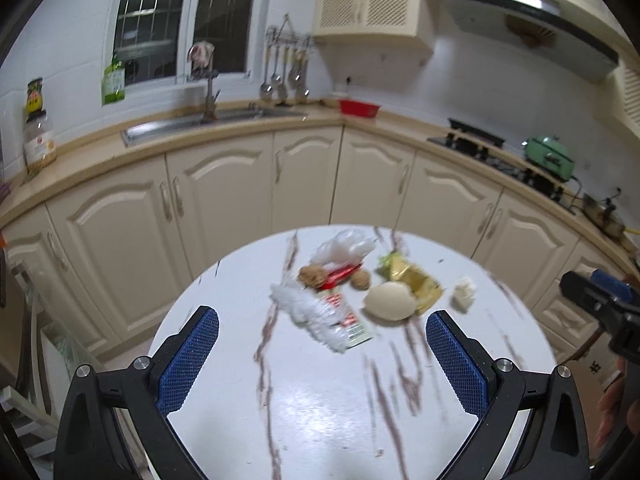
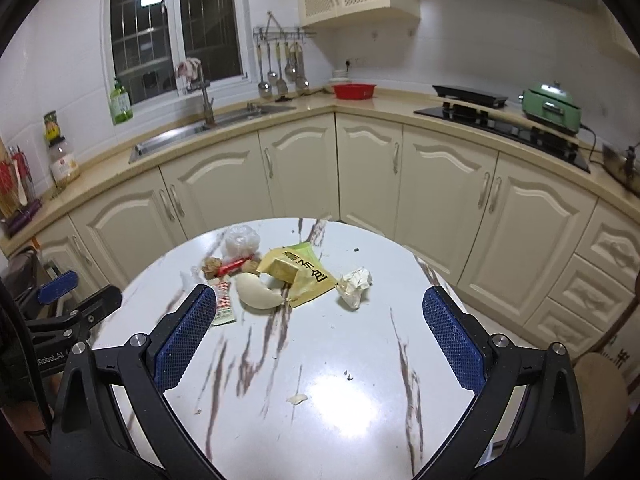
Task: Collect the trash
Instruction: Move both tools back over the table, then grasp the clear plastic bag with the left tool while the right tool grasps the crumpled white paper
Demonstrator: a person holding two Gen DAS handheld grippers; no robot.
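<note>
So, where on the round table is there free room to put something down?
The near half of the table, from the trash to the front edge, is bare apart from a few crumbs. The far right, beyond the tissue, is also free. The far middle is crowded: yellow packet, eggshell, plastic bag, red wrapper.

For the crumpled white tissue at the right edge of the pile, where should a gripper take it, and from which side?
Probably the right gripper, from above and the tissue's open right side. Pinch its raised crumpled top: it stands apart from the yellow packet, with bare table around it.
</note>
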